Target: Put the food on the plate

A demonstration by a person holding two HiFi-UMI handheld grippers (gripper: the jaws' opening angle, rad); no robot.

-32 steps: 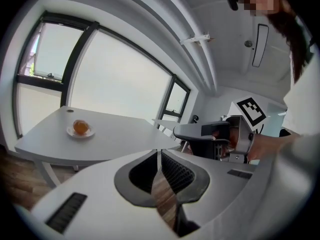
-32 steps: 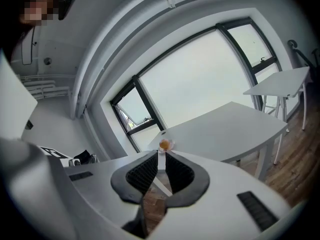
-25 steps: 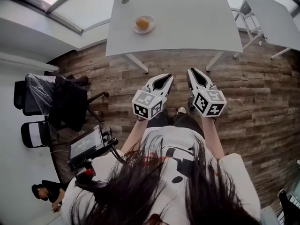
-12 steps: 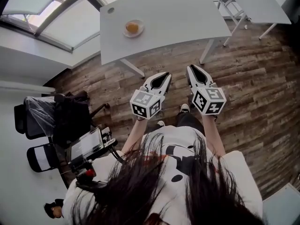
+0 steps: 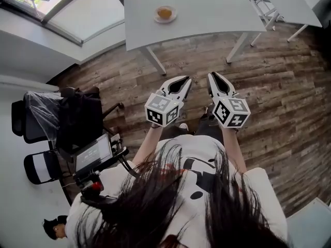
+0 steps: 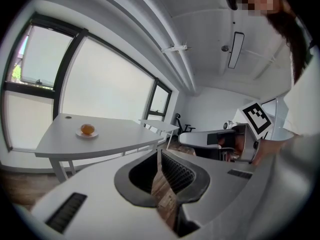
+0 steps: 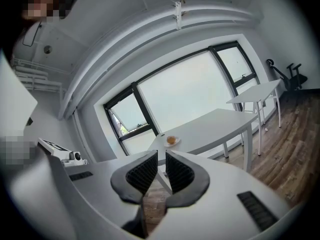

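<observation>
Two claws are held over the wooden floor [image 5: 279, 97], well short of the desk [image 5: 207, 9], and both point toward it. The left claw [image 5: 185, 80] has its jaws together with nothing between them. The right claw [image 5: 212, 76], just beside it, is likewise closed and empty. Toward the desk's far left end, the round orange food [image 5: 165, 12] sits on a small plate [image 5: 156, 17], well apart from both claws.

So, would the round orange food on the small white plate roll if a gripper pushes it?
Probably yes: the round orange food looks ball-shaped, so a sideways push could roll it. The small white plate looks shallow, so its rim may hardly stop it. Its softness cannot be judged from here.
</observation>
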